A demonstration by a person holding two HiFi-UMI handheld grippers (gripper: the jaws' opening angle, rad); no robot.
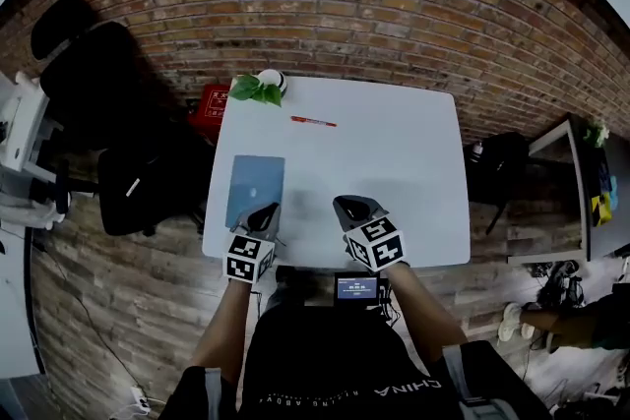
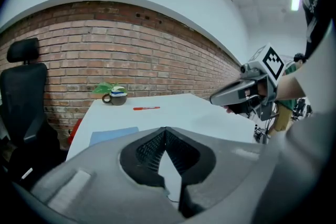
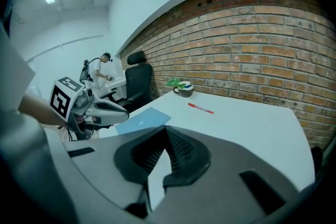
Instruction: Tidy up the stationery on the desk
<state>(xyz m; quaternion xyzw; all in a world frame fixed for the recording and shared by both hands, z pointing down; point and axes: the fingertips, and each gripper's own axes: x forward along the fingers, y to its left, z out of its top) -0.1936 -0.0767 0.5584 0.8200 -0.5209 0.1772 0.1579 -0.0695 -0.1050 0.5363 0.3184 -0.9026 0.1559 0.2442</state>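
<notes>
a white desk (image 1: 413,162) stands against a red brick wall (image 1: 325,5) on a wood-plank floor. at the upper left of the head view, a black office chair (image 1: 94,64) sits clear of the desk. a red object (image 1: 208,109) (type not legible) lies on the floor by the desk's upper left corner. a mug holding a green plant (image 1: 260,87) stands on the desk at that corner, near the wall. below it, a blue notebook (image 1: 255,190) lies flat along the left edge. the left gripper (image 1: 264,214) is at the near edge, overlapping the notebook's lower right corner (contact cannot be determined). its jaws are closed together with nothing between them. a red pen (image 1: 313,121) lies alone in the upper centre of the desk, right of the mug and well apart from both grippers. the right gripper (image 1: 352,209) is at the near edge, near the left one on its right. its jaws are likewise pressed together and empty. a dark bag (image 1: 497,167) sits on the floor off the desk's right edge.
</notes>
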